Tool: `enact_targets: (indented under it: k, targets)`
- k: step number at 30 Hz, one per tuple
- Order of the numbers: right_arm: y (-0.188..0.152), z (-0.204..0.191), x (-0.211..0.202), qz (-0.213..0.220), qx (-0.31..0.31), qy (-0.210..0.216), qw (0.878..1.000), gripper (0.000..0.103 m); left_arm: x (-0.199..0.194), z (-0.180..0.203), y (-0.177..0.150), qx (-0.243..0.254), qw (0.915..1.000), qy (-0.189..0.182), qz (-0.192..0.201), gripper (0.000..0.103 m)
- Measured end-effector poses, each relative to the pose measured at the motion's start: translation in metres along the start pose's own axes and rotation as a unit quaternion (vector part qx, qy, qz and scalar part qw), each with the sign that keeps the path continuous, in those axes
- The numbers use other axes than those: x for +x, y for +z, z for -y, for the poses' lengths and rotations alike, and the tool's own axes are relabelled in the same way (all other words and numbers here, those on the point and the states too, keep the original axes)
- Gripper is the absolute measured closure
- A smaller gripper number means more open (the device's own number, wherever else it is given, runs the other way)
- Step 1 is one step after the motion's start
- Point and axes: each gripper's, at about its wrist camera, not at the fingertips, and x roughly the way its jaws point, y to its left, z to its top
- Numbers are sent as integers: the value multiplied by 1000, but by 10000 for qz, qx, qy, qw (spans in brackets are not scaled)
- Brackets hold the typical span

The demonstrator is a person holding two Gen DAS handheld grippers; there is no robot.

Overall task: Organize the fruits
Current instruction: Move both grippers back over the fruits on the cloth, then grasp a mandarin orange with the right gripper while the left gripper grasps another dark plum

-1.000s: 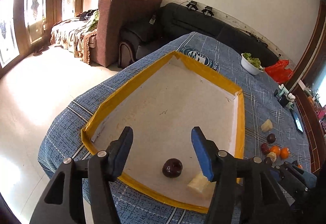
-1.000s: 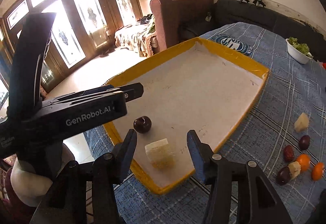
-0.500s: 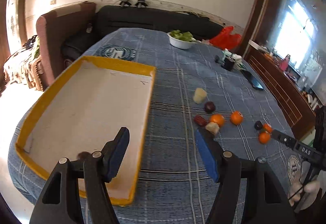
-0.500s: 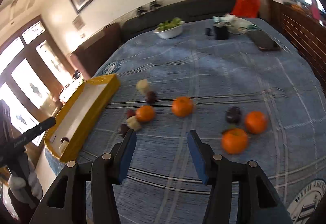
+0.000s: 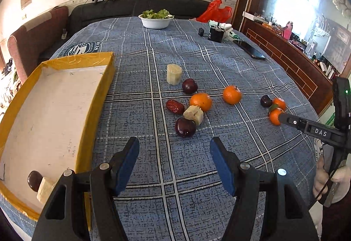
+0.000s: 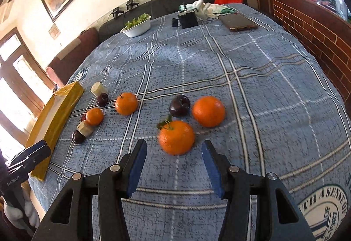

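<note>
Several loose fruits lie on the blue plaid tablecloth. My left gripper [image 5: 174,151] is open and empty, just short of a dark plum [image 5: 185,127] and a pale fruit chunk [image 5: 194,114]. The yellow-rimmed tray [image 5: 103,87] at left holds a dark plum [image 5: 33,178] and a pale chunk [image 5: 45,189] in its near corner. My right gripper [image 6: 173,155] is open and empty, with a leafy orange [image 6: 176,137] just beyond its fingertips. Another orange [image 6: 208,111] and a dark plum [image 6: 179,105] lie behind it.
A white bowl of greens [image 5: 156,19] stands at the table's far end. A phone [image 6: 238,22], a black box [image 6: 187,20] and white gloves [image 6: 205,8] lie far right. A red bag [image 5: 216,11] sits on the sofa. Wooden cabinet at right.
Both grippers have swung away from the tray toward the loose fruits. The right one has closed in on the leafy orange, the left on the plum and chunk.
</note>
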Motion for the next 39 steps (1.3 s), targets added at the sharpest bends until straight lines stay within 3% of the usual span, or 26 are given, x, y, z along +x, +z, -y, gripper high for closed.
enact_targets:
  k: [8, 12, 13, 18, 22, 27, 32, 35, 39]
  targets:
    - [11, -15, 19, -96, -315, -284, 9991, 46, 32, 10, 11, 283, 9994, 16, -215, 37]
    - [12, -12, 25, -213, -237, -264, 9991, 62, 49, 16, 19, 485, 9985, -4, -255, 41]
    - [12, -11, 25, -210, -208, -231, 9993, 62, 54, 16, 20, 496, 9983, -26, -293, 43]
    - [11, -11, 25, -208, -198, -157, 9995, 62, 72, 18, 20, 553, 9965, -130, -607, 74]
    - [11, -13, 21, -159, -227, -82, 9996, 62, 68, 19, 18, 574, 9969, -39, -544, 76]
    - [8, -25, 10, -69, -333, 73, 9994, 62, 54, 10, 17, 225, 9991, -73, -357, 76]
    - [7, -56, 2, -51, -606, 267, 9978, 62, 16, -17, 15, -244, 9997, 5, -26, 76]
    - [8, -86, 2, -82, -881, 498, 9948, 62, -14, -48, 12, -578, 9978, 267, 201, 75]
    - [11, -143, 4, -127, -1366, 934, 9861, 62, -49, -103, 2, -1153, 9888, 854, 413, 75]
